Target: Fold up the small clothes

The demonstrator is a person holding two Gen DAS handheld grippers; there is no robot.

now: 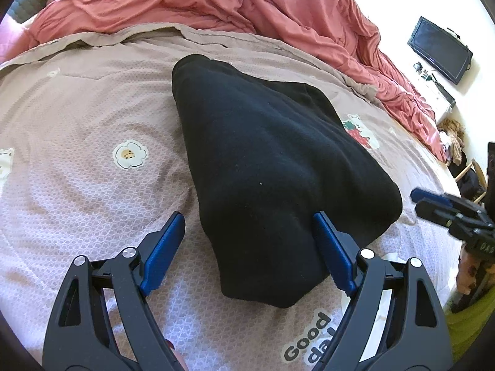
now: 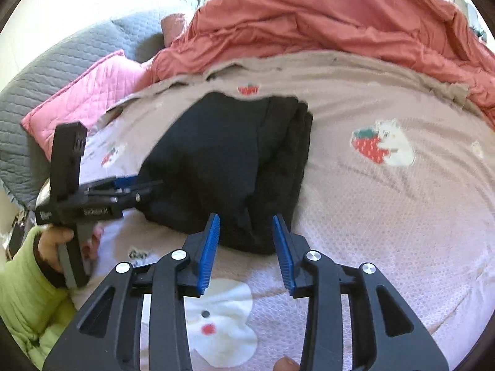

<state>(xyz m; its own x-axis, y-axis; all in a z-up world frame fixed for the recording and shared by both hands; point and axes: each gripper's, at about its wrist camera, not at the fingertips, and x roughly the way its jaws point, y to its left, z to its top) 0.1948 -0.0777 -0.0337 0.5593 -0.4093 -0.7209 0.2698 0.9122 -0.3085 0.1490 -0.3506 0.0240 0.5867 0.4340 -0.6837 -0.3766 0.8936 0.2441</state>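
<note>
**A:** Where's the black garment (image 1: 272,167) relative to each claw?

**B:** It lies on the bed's patterned cover (image 1: 92,185), straight ahead of the left claw (image 1: 249,232), whose jaws are spread wide. One blue pad overlaps the cloth's near corner; the other hangs over bare cover. Whether that pad touches the cloth, I cannot tell. The right claw (image 2: 246,235) is also released, jaws apart, tips at the garment's near edge, grasping nothing.

**A:** How will it handle?

**B:** Soft and limp, I'd judge. It looks like thick fleece or knit, matte, with a few lint specks. It is already doubled into a rough wedge, with stacked layers showing along the side to the right of the right claw. Probably light, but bulky enough to spring open.

**A:** So where to grip?

**B:** At the corners of the near edge, pinching all layers together. A single layer would likely peel away and undo the stack. The cover beneath is textured, so dragging may catch; lifting seems safer.

**A:** Anything else close by?

**B:** A rumpled coral duvet (image 1: 216,3) lies well beyond the garment.
</note>
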